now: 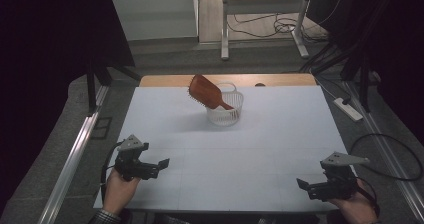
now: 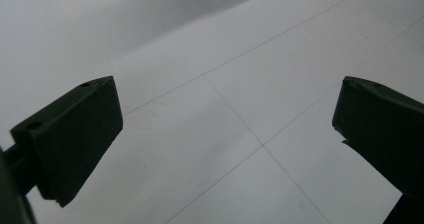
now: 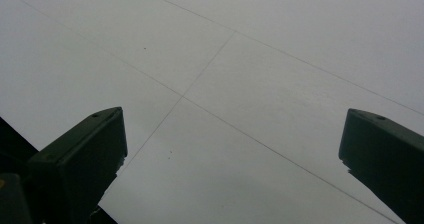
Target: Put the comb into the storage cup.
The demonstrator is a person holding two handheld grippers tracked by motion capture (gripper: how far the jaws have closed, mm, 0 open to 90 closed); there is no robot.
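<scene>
A: Where's everything at?

B: Wooden paddle hairbrush [image 1: 206, 92] sits handle-down in the small white slotted basket [image 1: 226, 109] at the far middle of the white table [image 1: 280, 134]. Its head leans out over the basket's left rim, bristles facing down-left.

A: And the grippers?

B: Both low at the near edge, well apart from the basket. Left gripper [image 1: 158, 165] near the front-left corner, jaws spread wide w/ nothing between them — the left gripper view has bare tabletop in the gap and just the basket's base at the top edge. Right gripper [image 1: 305, 184] near the front-right, also gaping and empty; in the right gripper view it's plain table and thin grid lines between the jaws.

A: So which step?

B: Looks like either the very start or the very end — brush in the basket, hands parked. I can't tell which from this alone.

A: If the brush has to come out?

B: Then one gripper needs a long reach fwd to the center-far area, approx. toward the brush head since the handle's buried. Pinch across the head's edges, lift up and along the handle's tilt so the light basket doesn't tip or drag. Other gripper could steady the rim.
</scene>
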